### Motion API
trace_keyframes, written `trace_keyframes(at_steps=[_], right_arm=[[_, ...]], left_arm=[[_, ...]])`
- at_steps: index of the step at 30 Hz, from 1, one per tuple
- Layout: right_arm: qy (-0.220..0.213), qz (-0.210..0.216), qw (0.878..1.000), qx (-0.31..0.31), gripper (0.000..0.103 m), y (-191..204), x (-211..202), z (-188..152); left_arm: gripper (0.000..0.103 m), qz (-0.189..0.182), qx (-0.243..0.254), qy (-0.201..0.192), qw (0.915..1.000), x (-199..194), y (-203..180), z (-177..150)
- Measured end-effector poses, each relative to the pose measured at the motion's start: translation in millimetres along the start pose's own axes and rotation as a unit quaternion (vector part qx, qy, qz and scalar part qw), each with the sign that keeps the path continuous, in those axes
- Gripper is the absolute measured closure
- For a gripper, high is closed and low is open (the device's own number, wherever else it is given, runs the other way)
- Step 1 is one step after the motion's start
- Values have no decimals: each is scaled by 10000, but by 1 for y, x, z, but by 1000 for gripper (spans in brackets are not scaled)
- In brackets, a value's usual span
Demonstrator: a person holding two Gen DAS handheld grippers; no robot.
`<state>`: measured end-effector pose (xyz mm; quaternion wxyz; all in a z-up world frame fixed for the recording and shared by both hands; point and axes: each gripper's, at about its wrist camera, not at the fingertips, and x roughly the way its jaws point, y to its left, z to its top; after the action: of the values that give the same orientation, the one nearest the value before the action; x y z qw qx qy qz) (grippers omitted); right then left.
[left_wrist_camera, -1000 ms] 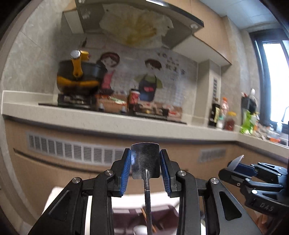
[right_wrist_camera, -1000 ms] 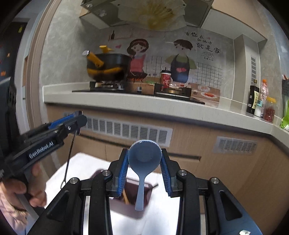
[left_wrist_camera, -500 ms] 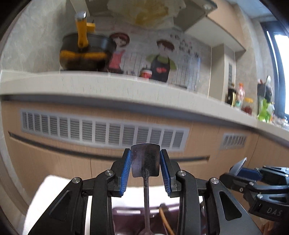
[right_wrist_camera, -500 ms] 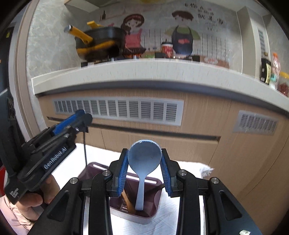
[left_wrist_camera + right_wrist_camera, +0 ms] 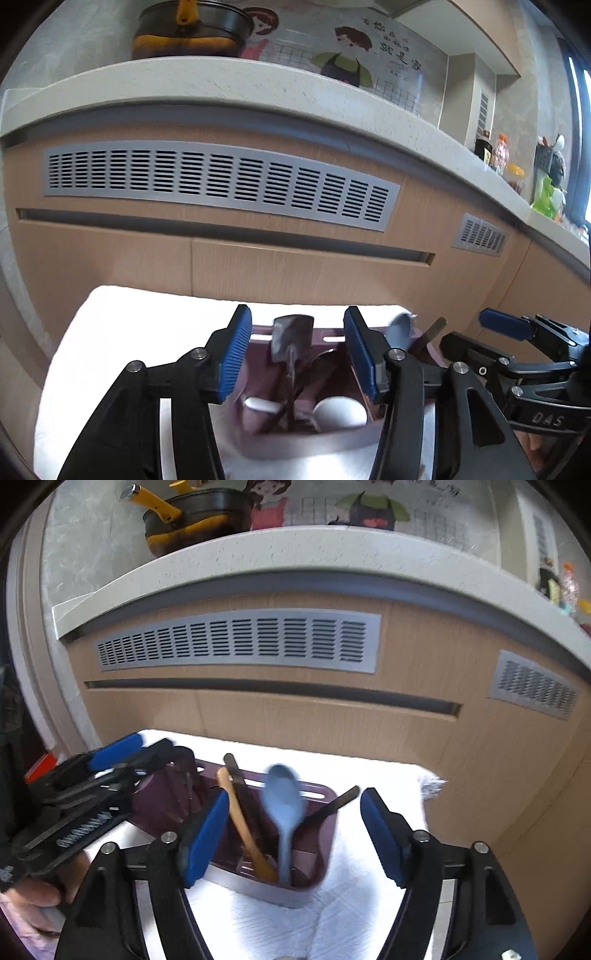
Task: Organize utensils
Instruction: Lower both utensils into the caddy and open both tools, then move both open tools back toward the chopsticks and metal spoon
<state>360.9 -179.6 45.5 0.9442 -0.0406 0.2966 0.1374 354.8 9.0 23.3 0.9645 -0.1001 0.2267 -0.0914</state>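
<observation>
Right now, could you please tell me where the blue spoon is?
In the right wrist view, the blue spoon stands bowl-up in the purple utensil holder, between the open right tongs, just right of the wooden utensil.

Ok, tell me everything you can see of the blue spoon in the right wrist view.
The blue spoon looks like matte pale-blue plastic, with an oval bowl and a slim handle. It stands nearly upright, bowl up, handle down inside the maroon utensil holder, blurred as if moving. A wooden utensil leans just to its left, a dark-handled one to its right. The right tongs stand wide open around it, neither pad touching it. The holder rests on a white cloth.
</observation>
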Motion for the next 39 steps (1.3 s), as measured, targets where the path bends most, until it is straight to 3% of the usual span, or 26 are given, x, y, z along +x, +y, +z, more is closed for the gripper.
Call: trace_keyframes(at_steps=[2,5,9,12,17,24,27,30,33,35,39], right_arm=[[-206,-171,9996,-9,14,1,-13,-5],[-438,-522,9975,-170,1,6,-36,-18],[-235,-526,9979,-291,1,7,-51,-33],[28,-382,9991,-205,1,5,-58,-48],[247,-507,9977,-369,1,6,-67,-79],[593,-830,9932,-562,1,4,-75,-124],[734,-820,9920,-614,1,4,-81,-143],[929,-729,9913,-584,1,1,-85,-160],[1147,-473,9917,-342,2,-7,-89,-173],[1205,-436,9915,-240,3,-11,-91,-180],[1286,-479,9905,-105,9,-17,-96,-193]], left_arm=[[41,60,-110,-23,9999,-16,6,-1],[40,219,-211,59,9995,-39,16,-7],[40,532,-208,469,9973,-59,28,-24],[40,516,-283,791,9951,-72,36,-45],[40,501,-304,1319,9895,-82,41,-82],[40,420,169,1863,9814,-96,32,-128],[40,238,148,2103,9772,-98,30,-142],[42,-115,464,2224,9738,-99,12,-150],[53,-496,706,2318,9689,-97,-11,-152],[65,-676,837,2353,9660,-92,-26,-149],[71,-975,1433,2566,9509,-75,-63,-152]])
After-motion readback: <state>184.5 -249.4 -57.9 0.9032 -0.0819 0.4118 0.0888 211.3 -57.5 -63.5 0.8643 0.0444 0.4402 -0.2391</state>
